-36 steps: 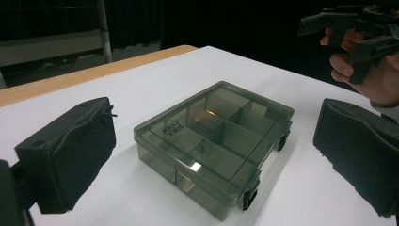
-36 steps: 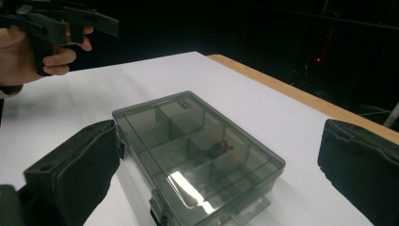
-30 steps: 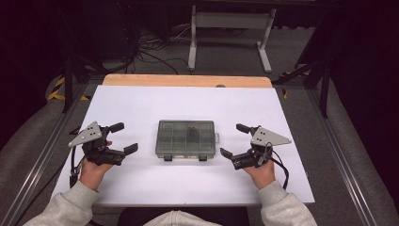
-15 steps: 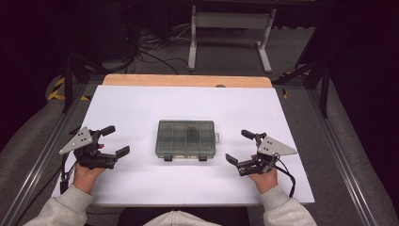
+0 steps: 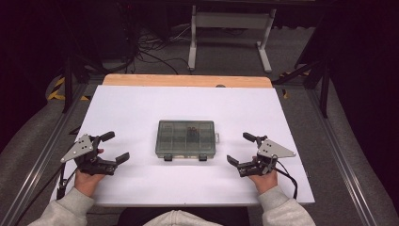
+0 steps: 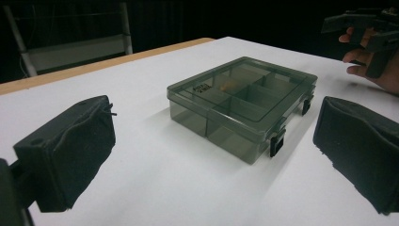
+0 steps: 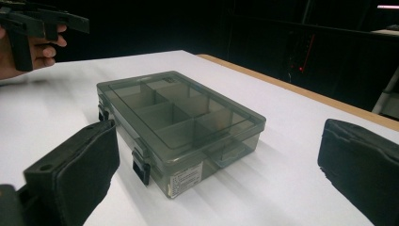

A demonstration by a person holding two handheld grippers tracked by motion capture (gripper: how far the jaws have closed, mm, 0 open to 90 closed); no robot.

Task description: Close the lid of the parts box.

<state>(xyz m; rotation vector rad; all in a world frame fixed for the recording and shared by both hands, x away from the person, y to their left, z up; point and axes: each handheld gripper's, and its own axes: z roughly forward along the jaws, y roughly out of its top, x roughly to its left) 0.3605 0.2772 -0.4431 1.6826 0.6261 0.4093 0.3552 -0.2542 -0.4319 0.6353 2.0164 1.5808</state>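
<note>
Smoke-grey translucent plastic makes up the compartment box (image 5: 185, 138), which sits closed near the middle of the white table (image 5: 141, 108), its two dark latches (image 5: 167, 158) facing the person's edge. Small dark items lie in one of its far compartments; what they are cannot be told. A strip of bare wood (image 5: 187, 80) runs along the table's far edge.

The left gripper (image 5: 112, 147) rests over the table near its left edge, jaws spread wide and holding nothing, pointing toward the box. In the left gripper view the box (image 6: 244, 101) lies ahead between the two black pads (image 6: 70, 148), well apart from them, with open white surface all round. The right gripper (image 5: 241, 149) sits on the other side, also spread wide and empty, nearer the front edge than the right edge. In the right gripper view the box (image 7: 179, 120) is close, its latched side just beside the nearer pad (image 7: 77, 169), with a label on its end wall. Clear table separates each gripper from the box, and the far half of the table is bare.

Against the frame half a second earlier, the box has not shifted. Both grippers lie in nearly the same places, and their jaws are as wide as before.
</note>
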